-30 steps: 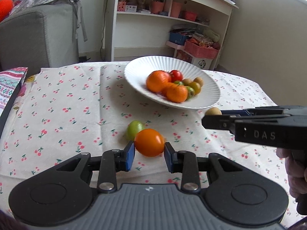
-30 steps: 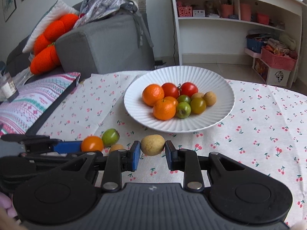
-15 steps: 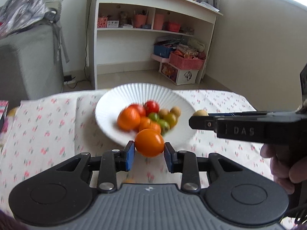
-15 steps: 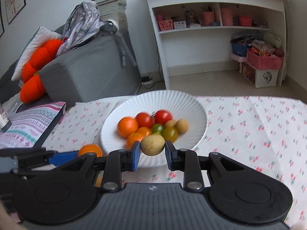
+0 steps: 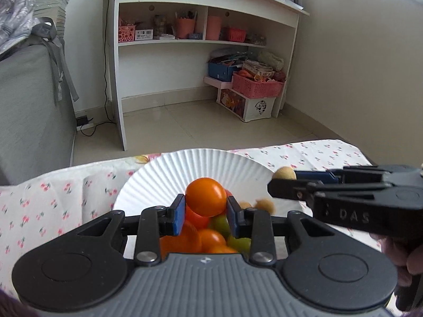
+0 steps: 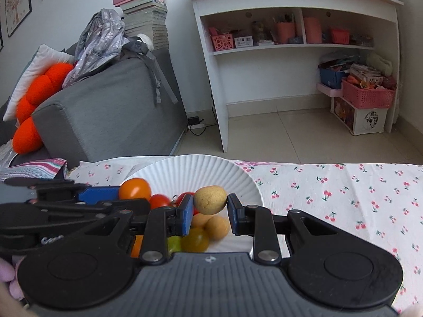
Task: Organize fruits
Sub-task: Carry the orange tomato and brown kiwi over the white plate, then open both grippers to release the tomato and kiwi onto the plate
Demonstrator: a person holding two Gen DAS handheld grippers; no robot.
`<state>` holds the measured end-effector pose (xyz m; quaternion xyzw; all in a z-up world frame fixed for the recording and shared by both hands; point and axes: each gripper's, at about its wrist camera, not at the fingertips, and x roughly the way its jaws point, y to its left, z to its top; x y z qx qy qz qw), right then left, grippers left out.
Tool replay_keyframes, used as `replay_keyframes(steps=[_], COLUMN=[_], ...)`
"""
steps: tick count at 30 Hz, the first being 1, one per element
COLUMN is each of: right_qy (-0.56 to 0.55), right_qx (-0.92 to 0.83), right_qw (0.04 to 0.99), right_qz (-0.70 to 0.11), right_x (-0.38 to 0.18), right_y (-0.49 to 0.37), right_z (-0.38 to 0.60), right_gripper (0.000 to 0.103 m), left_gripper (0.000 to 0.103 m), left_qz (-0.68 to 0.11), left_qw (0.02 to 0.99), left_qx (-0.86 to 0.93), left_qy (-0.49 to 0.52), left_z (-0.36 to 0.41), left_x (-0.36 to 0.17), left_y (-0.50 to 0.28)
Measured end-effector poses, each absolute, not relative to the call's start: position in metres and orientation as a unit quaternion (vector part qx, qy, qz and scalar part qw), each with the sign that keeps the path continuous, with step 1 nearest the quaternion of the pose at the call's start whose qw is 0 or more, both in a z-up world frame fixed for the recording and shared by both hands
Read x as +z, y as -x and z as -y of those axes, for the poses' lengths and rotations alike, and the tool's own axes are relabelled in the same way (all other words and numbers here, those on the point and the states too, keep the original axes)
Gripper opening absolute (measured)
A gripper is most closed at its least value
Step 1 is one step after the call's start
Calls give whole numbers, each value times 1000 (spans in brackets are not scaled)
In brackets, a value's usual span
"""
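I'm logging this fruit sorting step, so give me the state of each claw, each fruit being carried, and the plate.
left claw: shut on the orange fruit.
orange fruit: held above the plate.
right claw: shut on the tan fruit.
tan fruit: held above the plate.
white plate: on the cherry-print tablecloth, holding a pile of fruit.

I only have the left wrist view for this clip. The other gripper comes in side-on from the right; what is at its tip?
Observer: The right gripper is shut on a tan oval fruit, clamped between both blue pads.
Operator: Is it over the plate?
Observer: Yes, it hangs above the white plate, over two tan fruits and a yellow-green one.
Operator: My gripper holds an orange fruit. Does it show from that side?
Observer: Yes, the orange fruit sits at the tip of the left gripper, left of the tan one.
Operator: What is left of the table?
Observer: A grey sofa with an orange cushion.
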<state>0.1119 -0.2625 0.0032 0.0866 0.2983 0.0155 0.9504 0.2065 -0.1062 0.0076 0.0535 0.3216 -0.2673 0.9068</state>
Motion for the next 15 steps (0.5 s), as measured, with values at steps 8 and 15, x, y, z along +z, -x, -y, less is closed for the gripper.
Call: replay_keyframes(steps=[8,15], right_qy=[-76,-74], right_qx=[16,18], right_qw=[948,945], right_qz=[-308,-317], right_x=[-11,-17], right_y=[-128,-136], right_z=[267,267], right_gripper=[25,25], left_gripper=[17,17], left_qz=[-338,-357], left_qw=[907,903], left_qx=[-248,-234], left_qy=[-49,-50], left_z=[116,122], left_x=[-3,-12], left_y=[-240,-248])
